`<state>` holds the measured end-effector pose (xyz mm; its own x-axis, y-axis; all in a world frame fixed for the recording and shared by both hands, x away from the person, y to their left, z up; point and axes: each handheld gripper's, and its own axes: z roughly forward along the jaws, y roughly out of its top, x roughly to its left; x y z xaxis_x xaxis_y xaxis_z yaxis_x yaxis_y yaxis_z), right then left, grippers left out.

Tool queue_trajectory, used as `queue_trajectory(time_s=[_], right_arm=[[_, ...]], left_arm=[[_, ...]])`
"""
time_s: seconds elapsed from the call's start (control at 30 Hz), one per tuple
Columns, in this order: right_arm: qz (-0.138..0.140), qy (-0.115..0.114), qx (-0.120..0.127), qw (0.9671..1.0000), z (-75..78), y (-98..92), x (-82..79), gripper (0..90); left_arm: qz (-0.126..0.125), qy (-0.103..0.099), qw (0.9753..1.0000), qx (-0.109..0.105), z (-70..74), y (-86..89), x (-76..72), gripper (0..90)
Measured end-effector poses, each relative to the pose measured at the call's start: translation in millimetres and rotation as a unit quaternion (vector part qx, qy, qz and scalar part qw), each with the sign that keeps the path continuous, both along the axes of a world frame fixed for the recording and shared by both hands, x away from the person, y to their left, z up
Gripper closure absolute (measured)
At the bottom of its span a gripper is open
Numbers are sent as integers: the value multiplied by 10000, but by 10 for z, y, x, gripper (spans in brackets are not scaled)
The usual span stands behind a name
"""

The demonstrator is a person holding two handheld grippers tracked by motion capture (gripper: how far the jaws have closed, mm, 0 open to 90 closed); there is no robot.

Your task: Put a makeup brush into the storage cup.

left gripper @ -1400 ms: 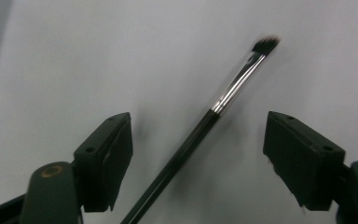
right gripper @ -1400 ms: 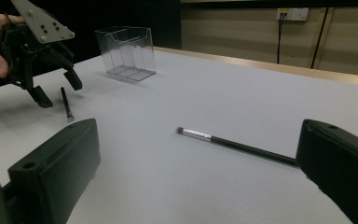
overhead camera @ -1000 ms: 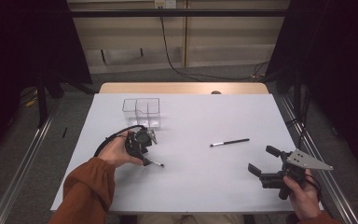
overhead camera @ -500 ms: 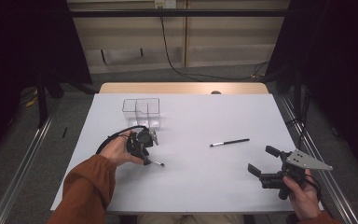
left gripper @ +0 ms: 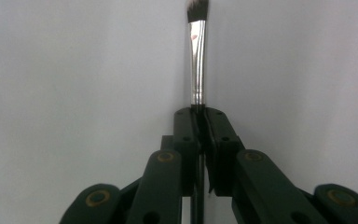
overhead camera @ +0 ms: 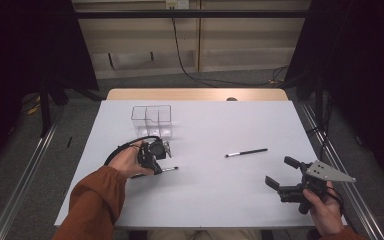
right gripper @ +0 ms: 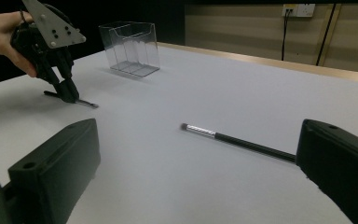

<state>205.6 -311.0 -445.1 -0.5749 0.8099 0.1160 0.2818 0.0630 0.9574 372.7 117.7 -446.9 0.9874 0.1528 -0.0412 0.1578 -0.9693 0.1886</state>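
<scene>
My left gripper (overhead camera: 156, 166) is down at the white table (overhead camera: 215, 200), toward its left edge, jaws pinched tight on a small makeup brush (left gripper: 197, 60) — in the left gripper view the silver ferrule and dark bristles stick straight out past the tips. The brush lies flat on the tabletop. Just beyond it, nearer the far-left corner, stands a clear plastic organizer (overhead camera: 152, 120) with compartments. My right gripper (overhead camera: 282, 175) hovers near the right edge close to the near-right corner, jaws spread wide and holding nothing. A second, longer brush (overhead camera: 246, 152) with a black handle lies between the two grippers — in the right gripper view (right gripper: 235, 138) it sits ahead of the open jaws, apart from them.
</scene>
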Motion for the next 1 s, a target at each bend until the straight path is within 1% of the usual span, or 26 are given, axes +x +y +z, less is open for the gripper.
queue_trajectory(time_s=[0.13, 0.17, 0.33, 0.37, 0.47, 0.5, 0.53, 0.6, 0.63, 0.7, 0.73, 0.83, 0.93, 0.97, 1.0], right_arm=[[-5, -2, -4, 10000, -1, -2, 0, 0], [1, -1, -4, 10000, 0, -2, -2, 0], [-9, -9, -3, 10000, -2, -7, 2, 0], [-12, -13, -14, 10000, -4, -8, 3, 0], [-11, -2, -20, 10000, -4, -5, 4, 0], [-14, -10, -21, 10000, -3, -5, 5, 0], [-19, -10, -22, 10000, -3, -5, 5, 0], [-25, -4, -16, 10000, -3, -6, 6, 0], [-28, -6, -10, 10000, -3, -7, 6, 0], [-33, -4, -4, 10000, -3, -9, 6, 0], [-36, 4, 2, 10000, -2, -11, 4, 0], [-42, 1, 4, 10000, -2, -15, 3, 0], [-45, 8, 26, 10000, -2, -16, 2, 0], [-43, 2, 20, 10000, -3, -18, 2, 0], [-42, 4, 17, 10000, -2, -19, 1, 0]], left_arm=[[38, 73, 10000, -49, 5, 19, 20, 841], [53, 89, 9999, -90, 3, 26, 21, 841], [185, 85, 9996, -181, 11, 55, 22, 841], [250, 72, 9994, -242, 6, 65, 17, 842], [305, 133, 9991, -271, 20, 90, 30, 842], [328, 189, 9987, -347, 14, 101, 36, 842], [352, 149, 9987, -325, 21, 108, 38, 842], [414, 116, 9984, -371, 21, 125, 42, 842], [447, 45, 9983, -382, 24, 136, 47, 842], [518, 37, 9977, -441, 33, 160, 58, 842], [574, 2, 9971, -501, 41, 172, 59, 842], [707, -6, 9949, -714, 83, 209, 64, 842], [824, -33, 9923, -922, 132, 251, 73, 842], [868, -39, 9914, -977, 147, 264, 75, 842], [911, -85, 9906, -1015, 163, 278, 77, 842]])
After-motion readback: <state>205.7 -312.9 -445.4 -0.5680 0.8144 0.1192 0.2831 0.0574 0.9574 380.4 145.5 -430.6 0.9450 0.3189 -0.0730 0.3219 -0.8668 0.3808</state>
